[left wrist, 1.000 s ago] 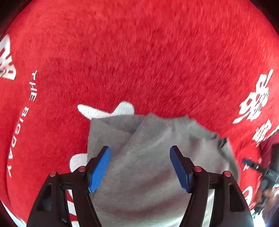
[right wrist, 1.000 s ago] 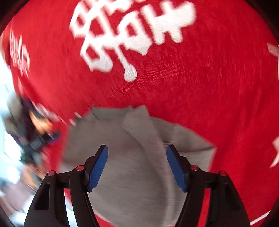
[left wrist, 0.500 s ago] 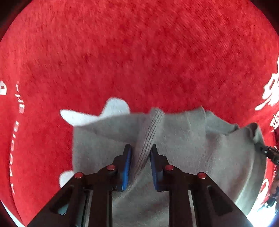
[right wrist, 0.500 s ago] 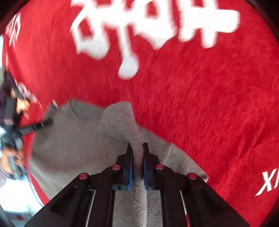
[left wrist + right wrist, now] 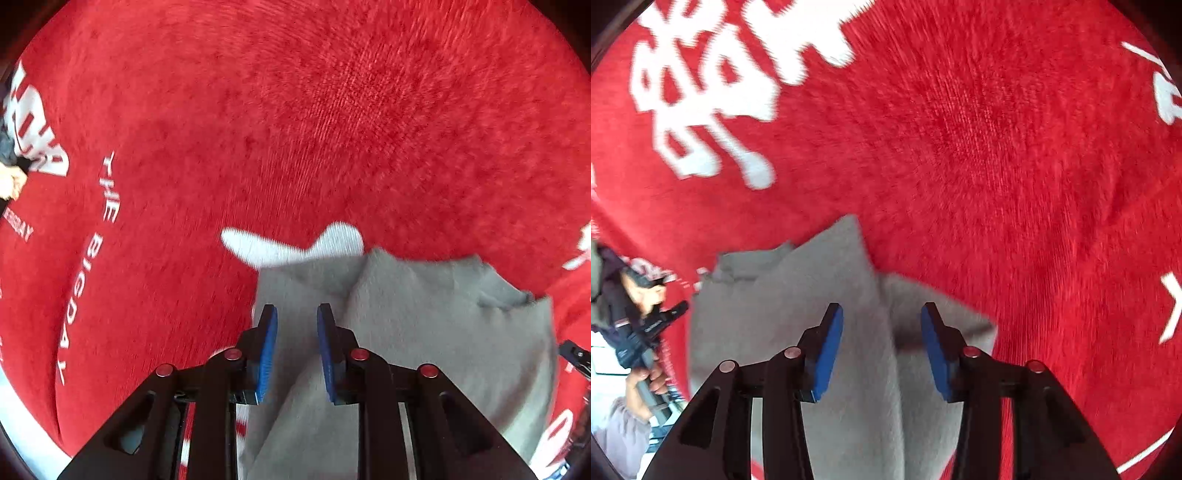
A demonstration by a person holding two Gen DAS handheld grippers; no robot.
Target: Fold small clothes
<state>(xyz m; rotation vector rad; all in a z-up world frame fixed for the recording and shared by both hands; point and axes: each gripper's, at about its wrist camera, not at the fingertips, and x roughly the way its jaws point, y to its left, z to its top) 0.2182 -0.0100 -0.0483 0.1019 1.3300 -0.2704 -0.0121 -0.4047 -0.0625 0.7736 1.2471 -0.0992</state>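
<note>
A small grey knit garment (image 5: 443, 332) lies crumpled on a red cloth (image 5: 332, 110) with white lettering. My left gripper (image 5: 295, 332) points down over the garment's left part. Its jaws are opening with a narrow gap, grey fabric shows between the blue pads, and they do not press on it. In the right wrist view the same garment (image 5: 768, 314) has a raised fold running between the jaws of my right gripper (image 5: 882, 328). Those jaws are opening and stand clear of the fold on both sides.
The red cloth (image 5: 997, 147) fills nearly all of both views. A person's hand (image 5: 646, 373) holding the left gripper shows at the left edge of the right wrist view. Part of the right gripper (image 5: 576, 358) shows at the right edge of the left wrist view.
Both grippers came down and shut on raised folds of the grey garment half a second ago. Now both have their jaws apart again and the fabric is let go.
</note>
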